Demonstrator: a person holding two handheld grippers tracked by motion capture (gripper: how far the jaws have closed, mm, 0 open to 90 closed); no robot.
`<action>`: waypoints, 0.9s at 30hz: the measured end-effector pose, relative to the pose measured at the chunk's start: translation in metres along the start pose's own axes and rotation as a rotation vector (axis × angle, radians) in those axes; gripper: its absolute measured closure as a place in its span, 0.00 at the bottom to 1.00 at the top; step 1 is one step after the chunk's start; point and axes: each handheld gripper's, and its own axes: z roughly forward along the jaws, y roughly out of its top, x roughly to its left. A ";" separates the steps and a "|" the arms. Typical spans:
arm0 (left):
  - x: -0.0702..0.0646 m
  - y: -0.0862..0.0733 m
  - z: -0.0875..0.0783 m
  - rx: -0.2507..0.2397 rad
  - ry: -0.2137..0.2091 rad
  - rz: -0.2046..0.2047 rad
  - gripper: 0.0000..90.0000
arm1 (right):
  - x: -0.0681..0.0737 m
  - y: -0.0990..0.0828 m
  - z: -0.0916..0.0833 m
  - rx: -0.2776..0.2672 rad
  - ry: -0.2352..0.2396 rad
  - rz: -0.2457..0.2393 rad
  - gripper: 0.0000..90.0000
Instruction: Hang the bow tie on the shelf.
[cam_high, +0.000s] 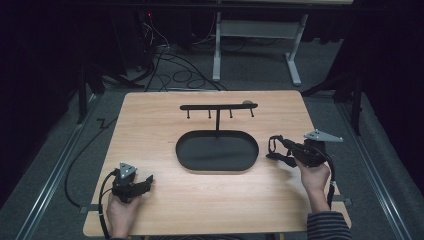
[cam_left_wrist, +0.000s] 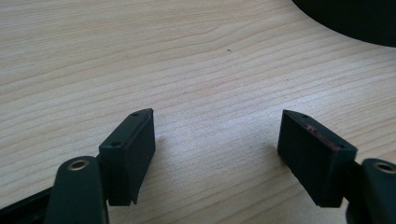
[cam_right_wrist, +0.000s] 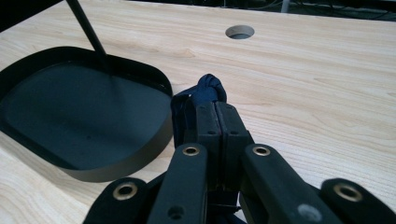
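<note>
1. Wooden table (cam_high: 150, 200) carries everything, with bare working room on each side of the stand.
2. Black stand (cam_high: 218, 106) rises from its oval tray (cam_high: 190, 150) at centre; its hooks look meant for hanging things.
3. Right gripper (cam_right_wrist: 216, 109) is clenched on a dark blue looped band (cam_right_wrist: 211, 87), lifted just right of the tray, probably bound for a hook.
4. Left gripper (cam_left_wrist: 215, 140) rests released, jaws apart over bare wood, out of the way.

Dark blue knotted fabric loop (cam_right_wrist: 211, 89): mostly hidden behind the closed jaws of the right gripper (cam_right_wrist: 218, 112); in the high view too small to identify. Black oval metal tray (cam_right_wrist: 70, 112): cut off at the left edge. Thin black upright rod (cam_right_wrist: 86, 28): top cut off by the upper edge.
</note>
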 end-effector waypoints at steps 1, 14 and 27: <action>0.000 0.000 0.000 0.000 0.000 0.000 0.31 | 0.001 0.000 -0.001 0.001 0.001 -0.001 1.00; 0.000 0.000 0.000 0.002 0.000 0.000 0.31 | 0.011 0.001 -0.016 -0.037 0.030 -0.021 1.00; 0.000 0.000 0.000 0.000 0.000 0.000 0.31 | 0.023 0.005 -0.027 -0.067 0.072 -0.039 1.00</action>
